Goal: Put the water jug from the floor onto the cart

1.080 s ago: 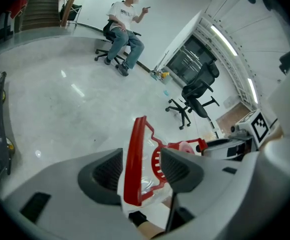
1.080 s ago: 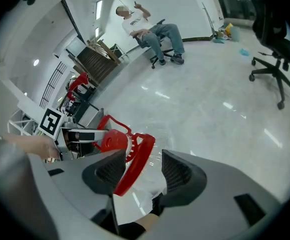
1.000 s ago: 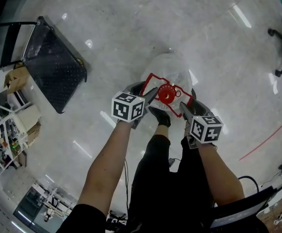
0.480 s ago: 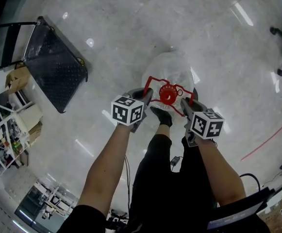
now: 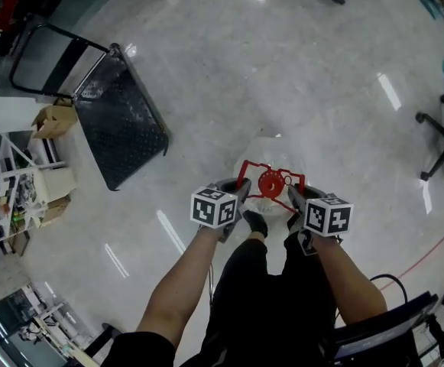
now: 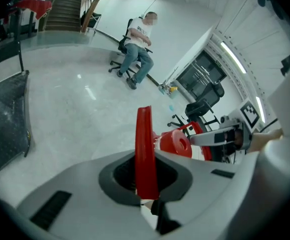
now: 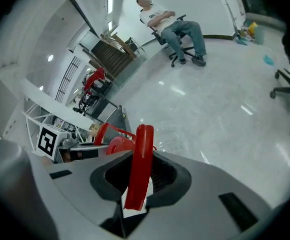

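Your arms and the red cap (image 5: 270, 183) hide most of the water jug (image 5: 271, 150). Only its clear, rounded plastic shoulder shows, and you can't tell whether its base touches the glossy floor (image 5: 306, 60). Your left tongs (image 6: 145, 160) and right tongs (image 7: 137, 170) have just been closing, each clenched on the thin red handle (image 7: 143, 143). The jug sits before your feet, well apart from the black, dimpled cart (image 5: 122, 128).

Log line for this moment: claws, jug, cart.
left claw: just closed, shut on red handle | right claw: just closed, shut on red handle | water jug: between claws, not on cart
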`<state>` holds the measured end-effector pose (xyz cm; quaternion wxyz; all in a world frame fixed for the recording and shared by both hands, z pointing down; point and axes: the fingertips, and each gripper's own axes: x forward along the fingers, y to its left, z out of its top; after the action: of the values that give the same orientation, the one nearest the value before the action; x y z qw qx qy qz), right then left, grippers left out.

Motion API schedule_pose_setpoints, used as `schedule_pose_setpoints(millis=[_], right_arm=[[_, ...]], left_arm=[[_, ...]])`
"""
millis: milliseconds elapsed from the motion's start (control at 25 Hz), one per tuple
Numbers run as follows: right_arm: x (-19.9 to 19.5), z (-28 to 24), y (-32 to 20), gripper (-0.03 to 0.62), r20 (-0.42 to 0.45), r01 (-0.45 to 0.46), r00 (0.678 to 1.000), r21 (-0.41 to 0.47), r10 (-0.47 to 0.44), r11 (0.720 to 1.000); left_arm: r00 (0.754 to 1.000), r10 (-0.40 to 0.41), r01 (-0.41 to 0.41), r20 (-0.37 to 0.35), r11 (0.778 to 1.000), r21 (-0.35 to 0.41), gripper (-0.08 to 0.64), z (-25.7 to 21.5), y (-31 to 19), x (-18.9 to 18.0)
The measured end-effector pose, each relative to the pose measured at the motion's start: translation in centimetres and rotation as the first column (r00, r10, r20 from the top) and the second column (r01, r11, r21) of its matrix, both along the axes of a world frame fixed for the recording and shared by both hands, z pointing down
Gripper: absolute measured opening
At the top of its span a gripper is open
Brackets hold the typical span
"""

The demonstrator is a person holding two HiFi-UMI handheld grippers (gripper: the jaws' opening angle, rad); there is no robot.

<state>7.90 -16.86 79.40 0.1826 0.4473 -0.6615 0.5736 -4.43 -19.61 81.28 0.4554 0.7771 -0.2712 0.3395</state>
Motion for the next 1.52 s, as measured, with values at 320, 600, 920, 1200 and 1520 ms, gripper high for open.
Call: schedule_pose_setpoints(millis=[320,600,920,1200,1520], right_arm=[[0.2,-16.7,-6.0,0.069,0.011,0.126,0.992,0.154,-0.129,0.980],[-2.3,-27.7,-12.1,0.069,-0.015,0.210,0.976,0.312,-0.216,0.927],[-5.5,-33.4,-16.8,0.069,-0.037,0.306,0.947,0.410,-0.320,0.859],[-10.2,-34.8,-19.6,0.071,-0.046,0.404,0.901,0.453,-0.432,0.795],[-17.7,-35.2,-22.5,0.071,-0.058,0.457,0.873,0.438,-0.483,0.774]], left_arm=[[0.991,-0.127,0.133,-0.043,0.975,0.180,0.018,-17.3,-4.4,-0.1],[0.963,-0.242,0.268,-0.118,0.910,0.316,0.020,-28.1,-8.7,-2.3],[0.921,-0.345,0.390,-0.182,0.831,0.396,0.021,-33.7,-12.2,-5.1],[0.883,-0.428,0.468,-0.192,0.788,0.399,0.024,-35.2,-14.3,-8.8],[0.852,-0.472,0.523,-0.227,0.747,0.411,0.026,-35.4,-16.9,-16.2]])
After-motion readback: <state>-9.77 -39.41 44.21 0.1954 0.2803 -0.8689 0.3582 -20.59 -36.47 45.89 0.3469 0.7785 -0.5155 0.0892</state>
